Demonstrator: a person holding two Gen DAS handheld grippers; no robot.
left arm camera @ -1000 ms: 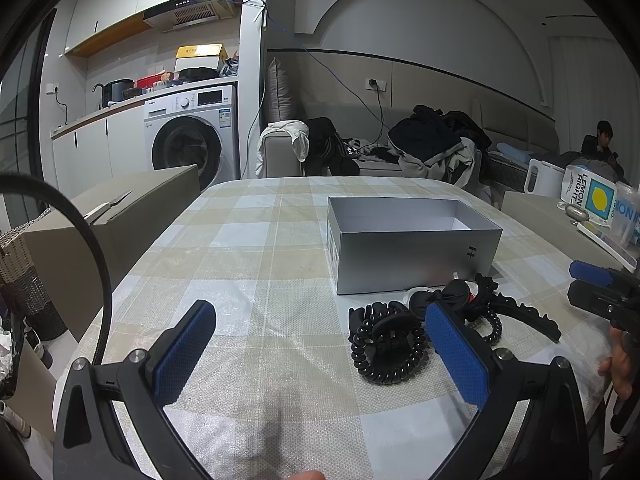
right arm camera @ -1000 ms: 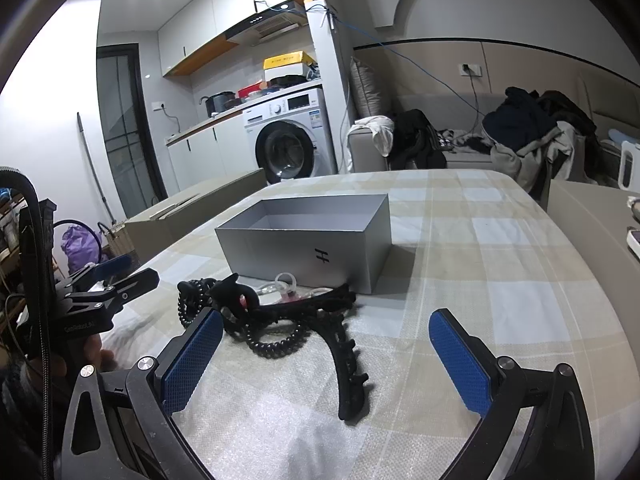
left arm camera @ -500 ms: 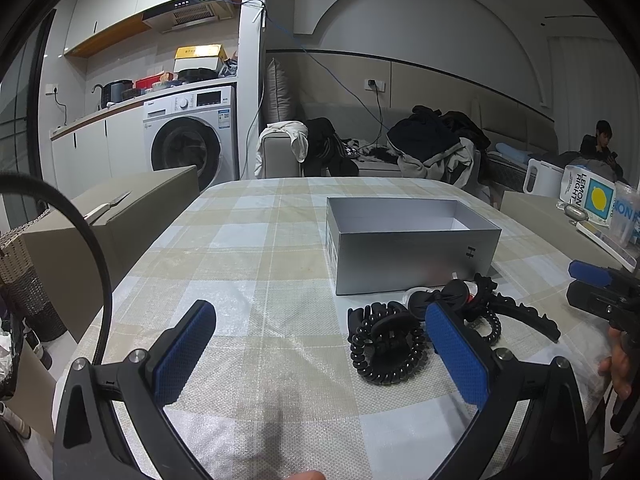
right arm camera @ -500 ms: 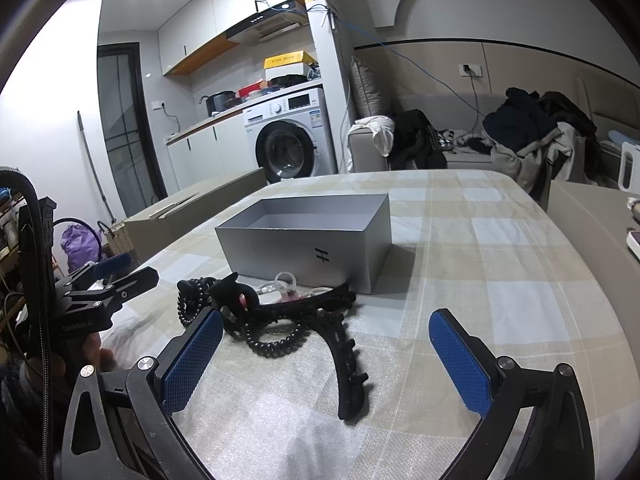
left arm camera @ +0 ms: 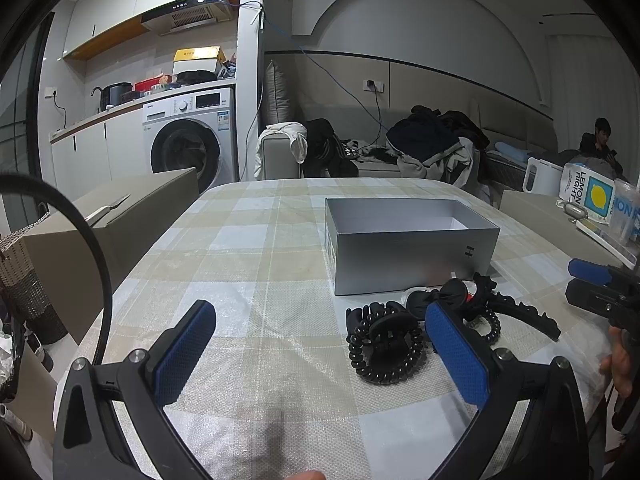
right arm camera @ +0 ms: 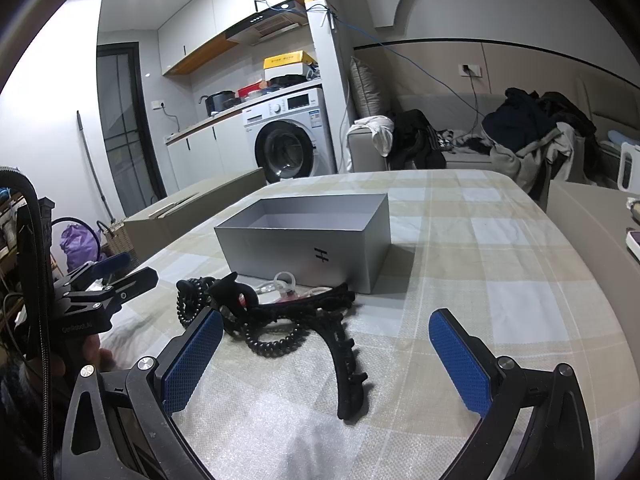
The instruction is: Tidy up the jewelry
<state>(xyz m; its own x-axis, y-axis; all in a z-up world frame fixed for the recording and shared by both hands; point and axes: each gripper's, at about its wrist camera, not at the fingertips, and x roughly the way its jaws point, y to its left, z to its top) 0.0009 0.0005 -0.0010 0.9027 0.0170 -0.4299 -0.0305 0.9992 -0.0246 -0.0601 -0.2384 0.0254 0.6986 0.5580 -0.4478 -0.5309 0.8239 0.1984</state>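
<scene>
An open grey box (left arm camera: 408, 246) stands on the checked tablecloth; it also shows in the right wrist view (right arm camera: 308, 236). In front of it lies a pile of black hair accessories: a spiral hair tie (left arm camera: 386, 350), a toothed headband (right arm camera: 346, 354) and a smaller coil (right arm camera: 274, 340). My left gripper (left arm camera: 320, 354) is open and empty, low over the table, its right finger beside the spiral tie. My right gripper (right arm camera: 326, 360) is open and empty, with the headband between its fingers.
A cardboard box (left arm camera: 100, 224) stands left of the table. A side table at the right holds a lemon carton (left arm camera: 588, 194). Each gripper shows in the other's view: the right (left arm camera: 600, 288), the left (right arm camera: 100, 292).
</scene>
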